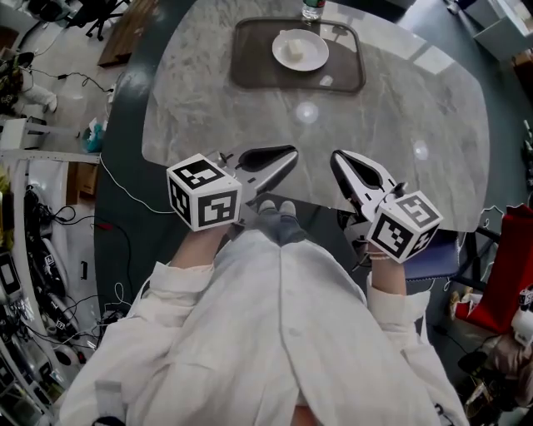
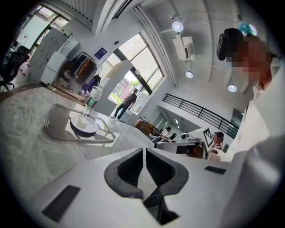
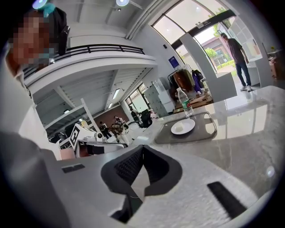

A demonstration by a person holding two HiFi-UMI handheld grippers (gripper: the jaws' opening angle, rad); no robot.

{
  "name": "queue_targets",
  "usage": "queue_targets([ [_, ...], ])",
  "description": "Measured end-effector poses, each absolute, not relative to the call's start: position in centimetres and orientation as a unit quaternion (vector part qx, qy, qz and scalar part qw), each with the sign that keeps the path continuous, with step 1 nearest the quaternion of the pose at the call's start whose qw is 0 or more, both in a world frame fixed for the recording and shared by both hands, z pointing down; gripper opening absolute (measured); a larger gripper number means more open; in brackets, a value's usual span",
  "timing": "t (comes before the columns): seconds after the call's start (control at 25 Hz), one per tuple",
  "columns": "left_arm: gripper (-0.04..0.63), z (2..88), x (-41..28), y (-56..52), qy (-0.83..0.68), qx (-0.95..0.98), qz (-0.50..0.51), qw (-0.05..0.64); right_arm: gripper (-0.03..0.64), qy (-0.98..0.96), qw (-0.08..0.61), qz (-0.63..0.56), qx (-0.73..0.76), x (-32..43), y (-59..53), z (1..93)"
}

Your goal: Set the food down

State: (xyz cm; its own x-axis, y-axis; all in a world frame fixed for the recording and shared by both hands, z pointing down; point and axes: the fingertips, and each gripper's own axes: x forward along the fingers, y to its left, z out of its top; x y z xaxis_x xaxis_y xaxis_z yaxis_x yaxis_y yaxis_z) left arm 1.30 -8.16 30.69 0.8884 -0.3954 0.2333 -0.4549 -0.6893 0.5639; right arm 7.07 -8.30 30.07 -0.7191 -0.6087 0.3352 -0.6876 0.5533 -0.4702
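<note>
A grey marble tabletop with a rounded outline fills the head view, set over a dark floor with black cables trailing at the left. On its far side lies a dark rectangular tray. A white round plate on the tray carries a pale block of food, and a clear plastic bottle stands just beyond the tray. Open marble stretches from the tray to the near edge. Over that near edge hover the left gripper and the right gripper, side by side and well apart from the tray, with the person's white coat below them. In the left gripper view the jaws are pressed together with nothing between them. The tray and plate sit ahead to the left with the bottle behind them, and a standing person is far off at a bright doorway. In the right gripper view the jaws likewise meet on nothing. Tray, plate and food lie ahead to the right, with open marble around the tray's near side.
</note>
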Motion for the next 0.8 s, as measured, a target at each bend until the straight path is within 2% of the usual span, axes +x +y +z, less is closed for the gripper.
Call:
queue_targets([
  [0.44,0.032,32.8,1.9,-5.8,-0.207,0.912,0.081,0.344,0.003,-0.881,0.096,0.293,0.358,5.5,-6.8,31.0],
  [0.8,0.032,32.7,2.4,-5.9,-0.201,0.914,0.084,0.343,0.003,-0.89,0.148,0.28,0.329,5.0,-6.2,31.7],
])
